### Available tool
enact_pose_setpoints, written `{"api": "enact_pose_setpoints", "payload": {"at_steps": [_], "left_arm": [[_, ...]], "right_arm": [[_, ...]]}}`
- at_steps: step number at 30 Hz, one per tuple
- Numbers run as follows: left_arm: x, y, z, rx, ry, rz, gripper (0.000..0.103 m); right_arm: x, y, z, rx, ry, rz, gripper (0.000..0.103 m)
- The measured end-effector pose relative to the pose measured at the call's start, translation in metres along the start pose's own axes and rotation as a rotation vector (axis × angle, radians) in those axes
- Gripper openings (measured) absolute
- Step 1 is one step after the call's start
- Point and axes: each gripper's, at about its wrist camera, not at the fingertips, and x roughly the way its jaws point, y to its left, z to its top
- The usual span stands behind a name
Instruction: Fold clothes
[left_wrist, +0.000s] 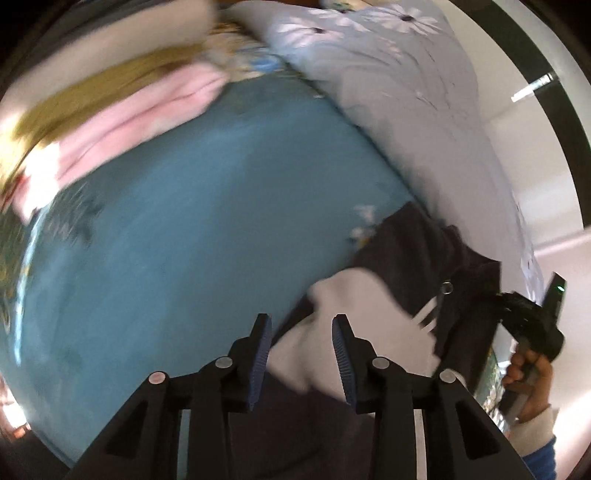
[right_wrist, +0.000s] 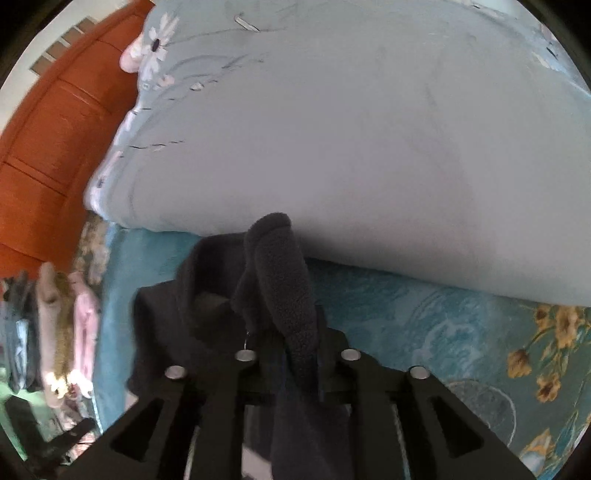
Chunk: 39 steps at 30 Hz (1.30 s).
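Observation:
A dark fleece hoodie with white panels (left_wrist: 413, 258) lies on the blue bedsheet (left_wrist: 207, 221). My left gripper (left_wrist: 302, 328) is open, its blue-padded fingers (left_wrist: 263, 343) spread just above a white part of the garment (left_wrist: 332, 332). My right gripper (right_wrist: 299, 354) is shut on a dark fleece fold of the hoodie (right_wrist: 284, 280), which bunches up over the fingers and hides them. The right gripper also shows in the left wrist view (left_wrist: 532, 317), held by a hand at the right edge.
A pale floral duvet (right_wrist: 332, 129) is heaped along the far side of the bed. A stack of folded pink and mustard clothes (left_wrist: 122, 107) sits at the far left. An orange headboard (right_wrist: 51, 147) lies beyond the bed.

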Motion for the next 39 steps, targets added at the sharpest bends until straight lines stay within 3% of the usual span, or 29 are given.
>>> {"api": "enact_pose_setpoints", "payload": {"at_steps": [3,7,10,12,17,20,22,23,24,28,34,39], "left_arm": [[0.003,0.019,-0.017,-0.026,0.014,-0.021,0.038],[0.011,0.036,-0.039,-0.061,0.024,-0.033,0.038],[0.018,0.044,-0.055,-0.063,0.05,-0.036,0.038],[0.021,0.046,-0.061,-0.051,0.059,-0.018,0.038],[0.017,0.043,-0.075,-0.025,0.073,-0.019,0.038],[0.007,0.041,-0.079,-0.018,0.056,-0.025,0.038],[-0.001,0.041,-0.081,-0.02,0.037,-0.029,0.038],[-0.005,0.041,-0.082,-0.021,0.027,-0.03,0.038],[-0.009,0.041,-0.082,-0.021,0.017,-0.032,0.038],[-0.022,0.039,-0.082,-0.016,-0.004,-0.034,0.038],[-0.024,0.042,-0.084,-0.01,0.013,-0.028,0.038],[-0.018,0.039,-0.084,-0.001,0.021,0.002,0.038]], "right_arm": [[-0.035,-0.007,-0.02,-0.028,-0.047,-0.016,0.033],[-0.067,-0.041,-0.076,0.008,0.009,-0.001,0.036],[-0.076,-0.069,-0.131,0.05,0.075,0.002,0.042],[-0.077,-0.083,-0.165,0.084,0.115,0.022,0.052],[-0.068,-0.111,-0.216,0.232,0.126,0.029,0.053],[-0.06,-0.106,-0.218,0.29,0.116,0.106,0.052],[-0.061,-0.099,-0.217,0.294,0.109,0.11,0.029],[-0.061,-0.098,-0.217,0.305,0.11,0.11,0.012],[-0.064,-0.099,-0.217,0.333,0.104,0.121,0.007],[-0.097,-0.111,-0.196,0.382,-0.013,0.12,0.005],[-0.168,-0.171,-0.122,0.375,-0.248,-0.105,0.005],[-0.159,-0.181,-0.072,0.379,-0.269,-0.234,0.005]]}}
